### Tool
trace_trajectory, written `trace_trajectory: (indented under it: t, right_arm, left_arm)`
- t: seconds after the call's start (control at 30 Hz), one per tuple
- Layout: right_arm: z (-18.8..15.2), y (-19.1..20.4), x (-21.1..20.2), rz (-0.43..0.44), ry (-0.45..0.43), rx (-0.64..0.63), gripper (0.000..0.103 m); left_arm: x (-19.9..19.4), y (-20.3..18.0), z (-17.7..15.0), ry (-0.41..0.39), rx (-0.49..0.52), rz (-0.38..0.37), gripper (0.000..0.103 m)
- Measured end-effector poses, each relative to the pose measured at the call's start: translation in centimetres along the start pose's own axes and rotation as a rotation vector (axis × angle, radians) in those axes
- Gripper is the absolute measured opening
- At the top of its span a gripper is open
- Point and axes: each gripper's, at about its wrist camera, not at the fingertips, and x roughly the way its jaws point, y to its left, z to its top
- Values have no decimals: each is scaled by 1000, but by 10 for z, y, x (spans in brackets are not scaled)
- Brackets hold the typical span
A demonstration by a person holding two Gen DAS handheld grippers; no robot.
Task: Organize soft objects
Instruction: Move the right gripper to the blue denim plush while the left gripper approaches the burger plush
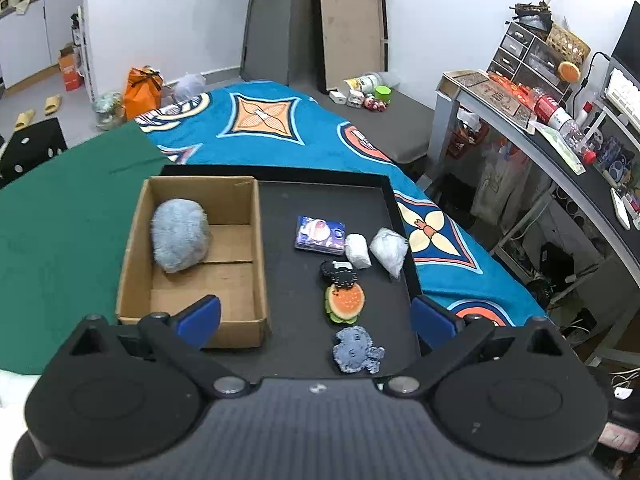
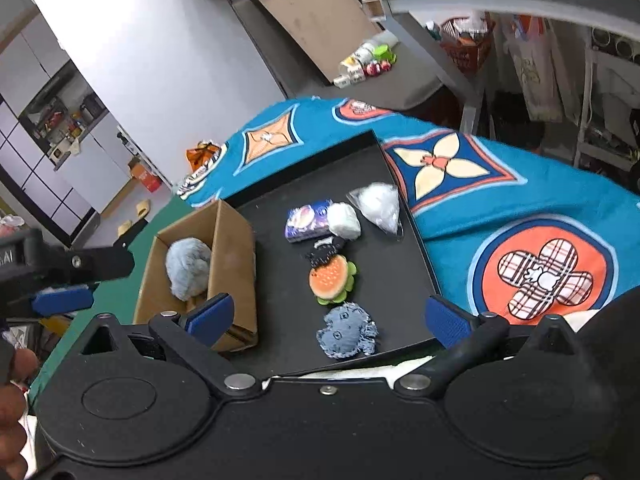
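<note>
Left gripper: mine, fingers spread wide with nothing between them; hovering over the near edge of the tray, I judge between picks.
Right gripper: fingers likewise wide apart and empty; hanging above the near end of the toy row, well placed for the closest piece.
Black tray: laid on the patterned blanket; it gathers the loose items in one reachable spot.
Blue plush patch: nearest item, flat, ragged-edged, denim-coloured; likely my first pick.
Burger toy: just beyond it; orange top, green frill, squashy-looking.
Black toy: touching the burger toy's far edge; dark, dotted trim, shape unclear.
White roll: right of centre, small, wrapped.
Clear bag: right of the roll, beside the tray's right wall; white stuffing inside, crinkly.
Purple packet: farthest of the row; printed, box-like.
Cardboard box: left part of the tray, open-topped; evidently the collecting bin.
Grey fluffy ball: already inside the box at its far left; shaggy, rounded; sorting barely begun, by my reckoning.
</note>
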Motion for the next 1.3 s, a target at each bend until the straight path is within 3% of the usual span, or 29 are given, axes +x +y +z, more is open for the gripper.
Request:
trace_trajectory:
  t: [0.27,0.43,0.6,0.83,1.07,1.23,1.3]
  right_arm:
    - [-4,-12,29,14,54,9,96]
    - [-7,-25,49,27,91,37,86]
    - [-10,-38,68,47,141,64,70]
    - [-14,-45,98,86,218,94,60]
    - [-16,-45,127,73,273,95,59]
    - [-20,-49,140,51,298,96,40]
    - [-22,-51,144,34,311,96,26]
  left_arm:
    - [29,-9,4,21,1,-9,98]
    - [54,-15,5,61,6,-14,83]
    - [79,-17,4,111,-1,-24,67]
    - [116,-21,1,182,-7,-31,48]
    - [143,-20,3,225,-20,-37,45]
    - [161,-22,4,257,-30,-46,45]
    - [168,-23,4,259,-41,-48,45]
